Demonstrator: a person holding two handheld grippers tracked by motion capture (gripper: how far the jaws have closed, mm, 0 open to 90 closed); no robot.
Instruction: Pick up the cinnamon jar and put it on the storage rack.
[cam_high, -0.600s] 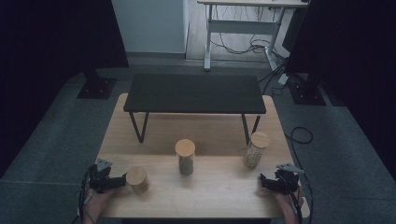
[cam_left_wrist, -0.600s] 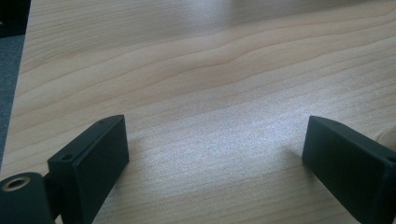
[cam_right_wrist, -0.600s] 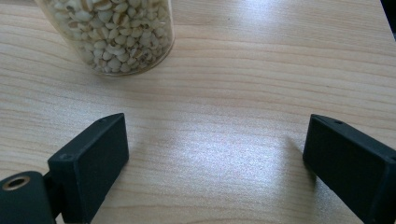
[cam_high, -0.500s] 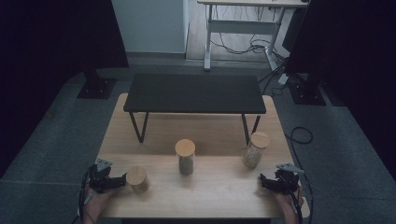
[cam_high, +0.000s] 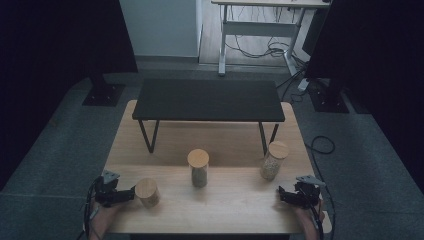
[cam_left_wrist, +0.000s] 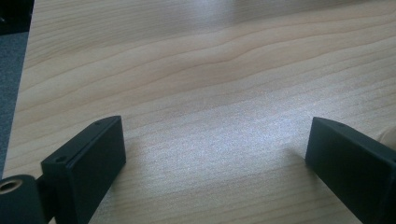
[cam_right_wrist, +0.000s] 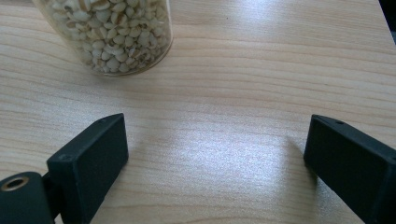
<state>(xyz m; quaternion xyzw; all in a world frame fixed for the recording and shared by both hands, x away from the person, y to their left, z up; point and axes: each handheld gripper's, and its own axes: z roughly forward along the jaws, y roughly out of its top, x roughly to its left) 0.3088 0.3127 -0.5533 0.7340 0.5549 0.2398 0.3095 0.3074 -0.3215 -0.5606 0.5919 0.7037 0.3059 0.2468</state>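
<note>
Three glass jars with wooden lids stand on the wooden table (cam_high: 230, 210). The short left jar (cam_high: 147, 192) is right beside the tips of my left gripper (cam_high: 126, 194). The middle jar (cam_high: 198, 167) stands alone. The right jar (cam_high: 274, 160) holds pale grains and sits a little beyond my right gripper (cam_high: 285, 195). My left gripper (cam_left_wrist: 215, 135) is open, with bare wood between its jaws. My right gripper (cam_right_wrist: 215, 126) is open too, and the grain jar (cam_right_wrist: 107, 32) stands ahead of it to the left, apart from the jaws.
A low black bench (cam_high: 207, 100) on thin legs stands across the far half of the table. Grey carpet surrounds the table. A white desk frame (cam_high: 260, 30) and loose cables lie further back. Both hands rest near the table's front edge.
</note>
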